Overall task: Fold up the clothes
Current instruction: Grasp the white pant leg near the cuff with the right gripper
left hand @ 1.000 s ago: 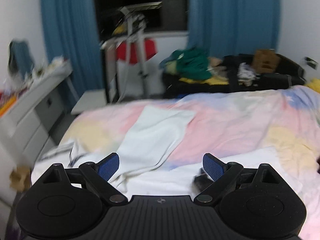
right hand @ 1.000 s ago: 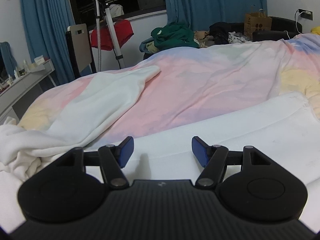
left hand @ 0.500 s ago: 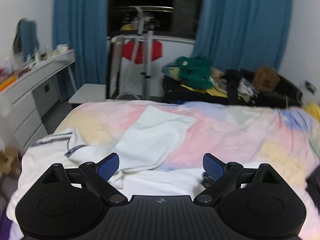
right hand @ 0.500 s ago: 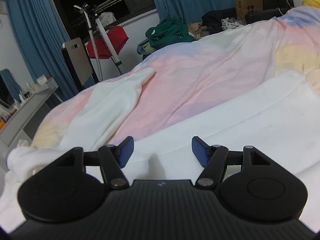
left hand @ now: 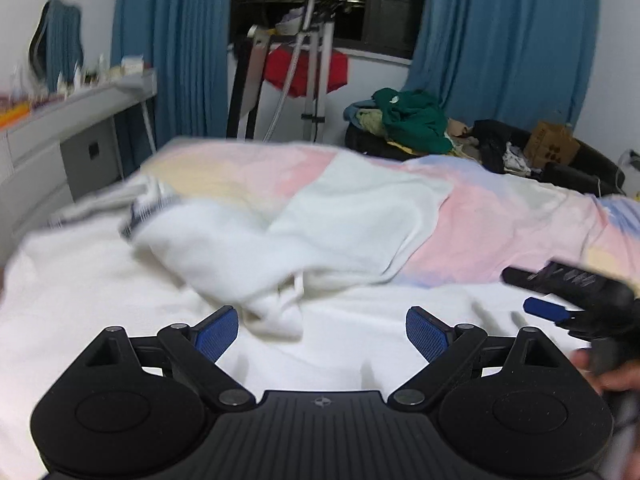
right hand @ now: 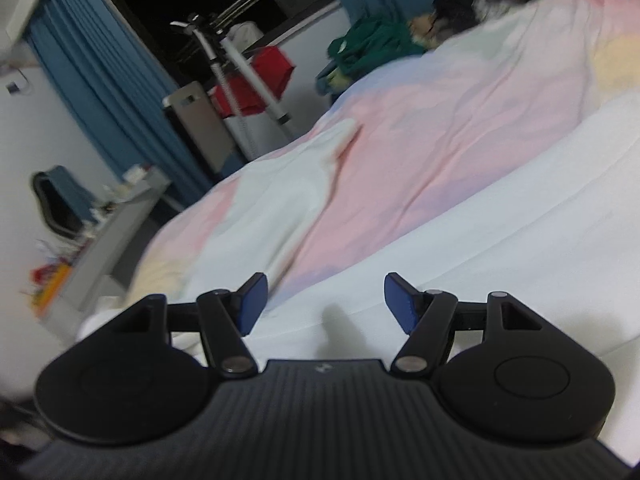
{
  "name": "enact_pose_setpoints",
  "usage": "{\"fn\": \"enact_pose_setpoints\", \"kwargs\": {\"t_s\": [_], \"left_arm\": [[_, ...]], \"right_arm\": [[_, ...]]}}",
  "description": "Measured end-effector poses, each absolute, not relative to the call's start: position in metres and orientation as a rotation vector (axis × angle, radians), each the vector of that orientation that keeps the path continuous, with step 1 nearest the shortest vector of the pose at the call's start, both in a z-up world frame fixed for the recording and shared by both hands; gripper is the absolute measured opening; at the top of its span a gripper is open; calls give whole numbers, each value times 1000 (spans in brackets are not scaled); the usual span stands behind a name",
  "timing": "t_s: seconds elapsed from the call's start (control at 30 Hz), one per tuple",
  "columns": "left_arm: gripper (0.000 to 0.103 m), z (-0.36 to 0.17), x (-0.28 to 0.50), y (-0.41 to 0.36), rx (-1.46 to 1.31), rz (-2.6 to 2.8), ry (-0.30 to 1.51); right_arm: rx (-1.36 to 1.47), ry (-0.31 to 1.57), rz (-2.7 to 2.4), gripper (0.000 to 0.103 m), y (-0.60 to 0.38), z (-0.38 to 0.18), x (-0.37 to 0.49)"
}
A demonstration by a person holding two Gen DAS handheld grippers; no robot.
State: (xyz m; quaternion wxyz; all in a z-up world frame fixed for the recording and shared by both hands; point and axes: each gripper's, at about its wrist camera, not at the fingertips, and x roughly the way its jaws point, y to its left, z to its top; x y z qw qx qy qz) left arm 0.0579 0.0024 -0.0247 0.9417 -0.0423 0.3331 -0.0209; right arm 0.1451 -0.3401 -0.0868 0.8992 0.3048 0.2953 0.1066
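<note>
A white garment (left hand: 248,248) lies spread on the bed with a rumpled hood and drawstring bunched near its middle; one sleeve (left hand: 360,204) stretches away over the pastel bedcover (left hand: 500,216). My left gripper (left hand: 322,330) hovers low over the white cloth just short of the bunched part, jaws open and empty. At the right edge of the left wrist view the right gripper (left hand: 560,304) shows, held by a hand. In the right wrist view, my right gripper (right hand: 322,304) is tilted, open and empty above the garment's flat body (right hand: 500,264), with the sleeve (right hand: 288,200) ahead on the left.
A grey desk (left hand: 80,120) with clutter stands left of the bed. Beyond the bed are a clothes steamer stand (left hand: 308,72) with a red item, blue curtains (left hand: 500,40), and a dark sofa (left hand: 560,168) piled with clothes and a cardboard bag.
My left gripper has dropped down and come closer to the bunched white cloth. My right gripper has rolled, so its view now tilts, staying in about the same spot.
</note>
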Motion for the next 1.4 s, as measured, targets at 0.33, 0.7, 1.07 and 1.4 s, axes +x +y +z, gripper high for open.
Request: {"fn": "enact_pose_setpoints", "kwargs": {"t_s": [0.33,0.7,1.07,1.4], "left_arm": [[93,-67,82,34,-246,-37,667],[93,-95,102,74,-376,-11,681],[94,-98,109,68,-348,-7,658],[94,-94,101,63,-322,-13,663]], "right_arm": [[643,625,277,67,-337,-94,190],[663,611,129,51,-302,-129,352],[538,553,26,9,-294,-77,415],[483,419,-298,9,-439,-31,353]]}}
